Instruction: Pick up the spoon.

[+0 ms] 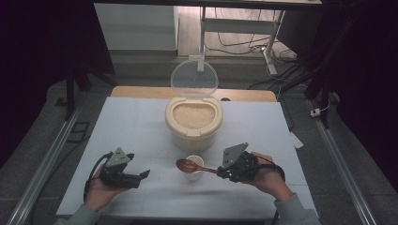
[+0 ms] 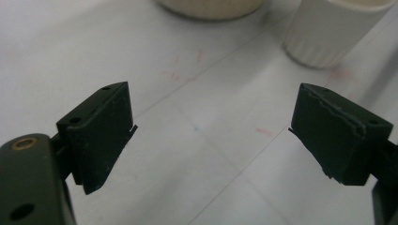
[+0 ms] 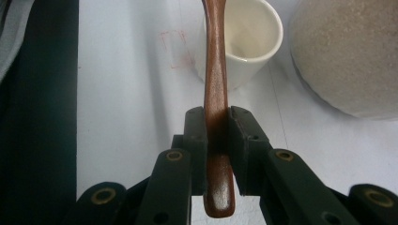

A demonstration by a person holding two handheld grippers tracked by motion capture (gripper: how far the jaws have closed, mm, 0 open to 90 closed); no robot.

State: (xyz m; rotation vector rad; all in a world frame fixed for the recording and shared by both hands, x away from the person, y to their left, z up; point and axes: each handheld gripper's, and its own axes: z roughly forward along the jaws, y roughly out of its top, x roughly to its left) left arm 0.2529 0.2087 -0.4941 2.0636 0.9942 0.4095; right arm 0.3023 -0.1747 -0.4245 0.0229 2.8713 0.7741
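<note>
The right tongs are clenched on the handle of a brown wooden spoon. The handle sits tight between the two black jaws. The bowl of the spoon hangs over a small white cup, which stands on the desk near the front, between the two hands. Just behind the cup is a big cream tub of rice. Its clear lid stands straight up at the back, so the rice is bare. The tub is close to the cup but they do not touch.

The left tongs are released, with the jaws wide apart and no thing between them. They sit to the left of the cup, a little way off. In the left gripper view the cup is ahead and to the right of the tongs.
</note>
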